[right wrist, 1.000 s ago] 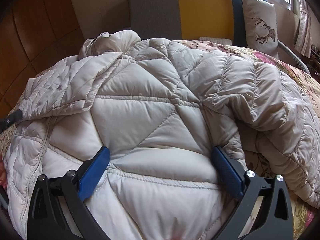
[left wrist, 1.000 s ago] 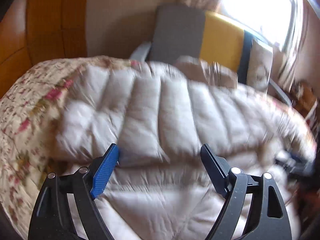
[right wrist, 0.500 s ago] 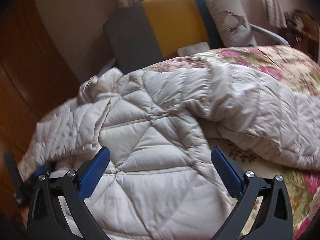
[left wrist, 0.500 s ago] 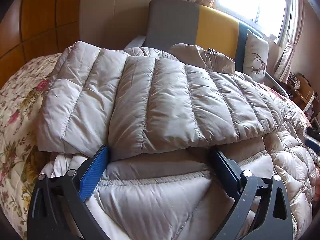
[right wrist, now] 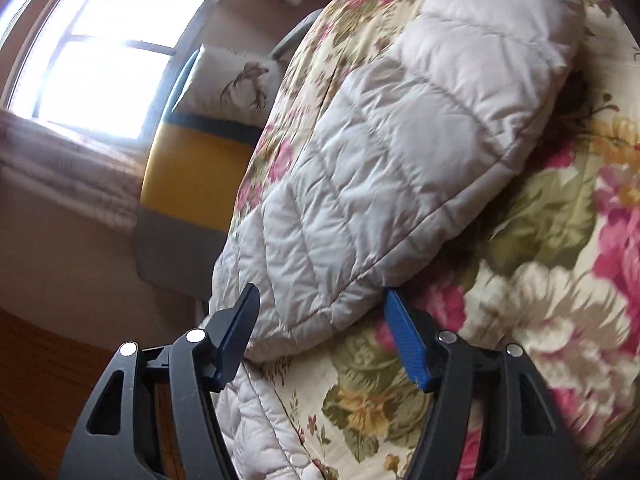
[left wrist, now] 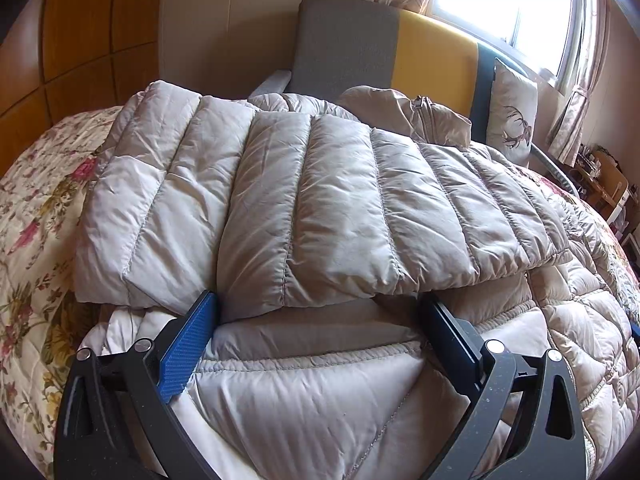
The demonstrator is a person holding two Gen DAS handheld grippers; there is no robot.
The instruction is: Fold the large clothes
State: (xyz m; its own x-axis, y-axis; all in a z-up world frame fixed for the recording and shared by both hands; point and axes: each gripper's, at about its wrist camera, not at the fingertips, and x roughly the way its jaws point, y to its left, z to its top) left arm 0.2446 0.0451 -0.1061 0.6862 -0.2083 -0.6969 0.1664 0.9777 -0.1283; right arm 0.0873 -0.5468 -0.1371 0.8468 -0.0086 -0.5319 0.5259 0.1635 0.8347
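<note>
A large pale grey quilted down coat (left wrist: 312, 208) lies on a floral bedspread (left wrist: 28, 216). One sleeve (left wrist: 280, 216) is folded flat across the coat's body. My left gripper (left wrist: 316, 320) is open, its fingers resting at the near edge of that folded sleeve. In the right wrist view the camera is rolled sideways. The other sleeve (right wrist: 384, 168) lies stretched out over the bedspread (right wrist: 540, 280). My right gripper (right wrist: 320, 320) is open with its jaws on either side of the sleeve near the shoulder, not closed on it.
A grey, yellow and blue sofa back (left wrist: 384, 52) with a deer cushion (left wrist: 512, 120) stands behind the bed, under a bright window (left wrist: 504, 0). Wood panelling (left wrist: 80, 28) lines the left wall. Cluttered furniture (left wrist: 604, 184) stands at far right.
The left gripper settled at the folded sleeve's edge and holds still. The right gripper swung right off the coat's body, rolled sideways, and now straddles the other sleeve.
</note>
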